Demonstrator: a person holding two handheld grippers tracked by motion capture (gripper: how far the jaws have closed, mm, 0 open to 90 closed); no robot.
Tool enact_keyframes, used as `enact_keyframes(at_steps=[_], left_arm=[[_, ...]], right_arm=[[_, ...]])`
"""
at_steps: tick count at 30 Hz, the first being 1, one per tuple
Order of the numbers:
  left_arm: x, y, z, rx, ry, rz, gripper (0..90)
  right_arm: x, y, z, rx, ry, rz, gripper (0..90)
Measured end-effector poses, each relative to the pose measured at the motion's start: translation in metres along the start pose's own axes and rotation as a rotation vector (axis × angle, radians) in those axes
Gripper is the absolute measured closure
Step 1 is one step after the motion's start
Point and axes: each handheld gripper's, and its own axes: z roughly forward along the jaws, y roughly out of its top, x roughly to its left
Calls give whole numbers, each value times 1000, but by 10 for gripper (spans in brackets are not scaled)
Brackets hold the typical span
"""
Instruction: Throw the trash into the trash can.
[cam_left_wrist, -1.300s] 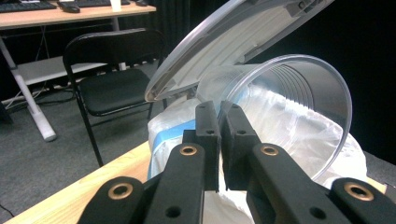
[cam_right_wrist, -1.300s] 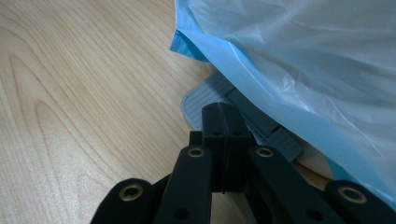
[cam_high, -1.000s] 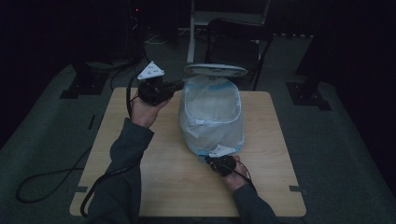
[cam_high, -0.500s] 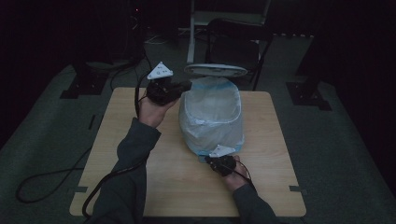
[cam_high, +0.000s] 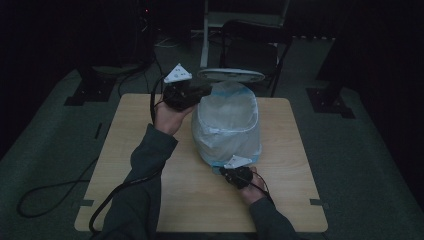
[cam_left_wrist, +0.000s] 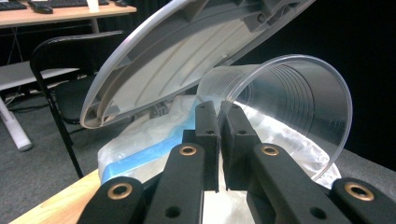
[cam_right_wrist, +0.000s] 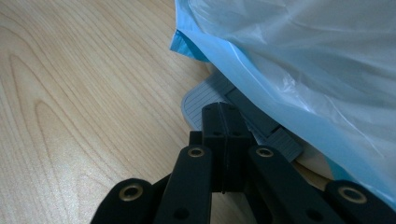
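I'm holding a clear plastic cup (cam_left_wrist: 285, 112) by its rim in the closed left gripper (cam_left_wrist: 220, 116), mouth tipped sideways just above the lined bin (cam_high: 227, 127) under its raised lid (cam_left_wrist: 187, 51), while the right gripper (cam_right_wrist: 223, 116), jaws together, is pressing the pedal (cam_right_wrist: 205, 100).

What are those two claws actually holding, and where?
Left gripper pinches the clear plastic cup by its rim. Right gripper is shut, pressing the bin's grey pedal.

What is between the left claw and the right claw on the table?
In the high view, the pedal bin with its plastic liner stands between the left claw, which holds a clear cup, and the right claw.
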Motion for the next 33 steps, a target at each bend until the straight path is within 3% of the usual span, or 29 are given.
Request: enact_keyframes(at_steps=[1,3,4,7,11,12,13,16,19,30,33], left_arm=[[0,0,0,-1,0,0,870],[0,1,1,-2,-2,1,870],[-1,1,1,-3,-3,1,870],[-1,2,1,-1,-5,2,871],[-2,3,2,-6,-12,3,870],[-3,3,3,-6,-16,8,868],[-3,3,3,-8,-24,16,854],[-5,2,5,-1,-43,26,702],[-4,1,5,-1,-50,20,672],[3,-3,-15,-29,-24,17,639],[10,-10,-22,-29,-6,7,639]], right_arm=[[2,0,0,-6,7,21,900],[0,0,0,0,1,1,900],[1,0,0,-5,7,20,900],[0,0,0,-1,2,3,900],[2,0,0,-5,8,20,900],[0,0,0,-1,3,3,900],[1,0,0,-5,9,20,900],[1,0,0,-4,8,14,900],[2,0,0,-5,9,21,900],[1,0,0,-2,6,9,900],[0,0,0,-2,6,6,900]])
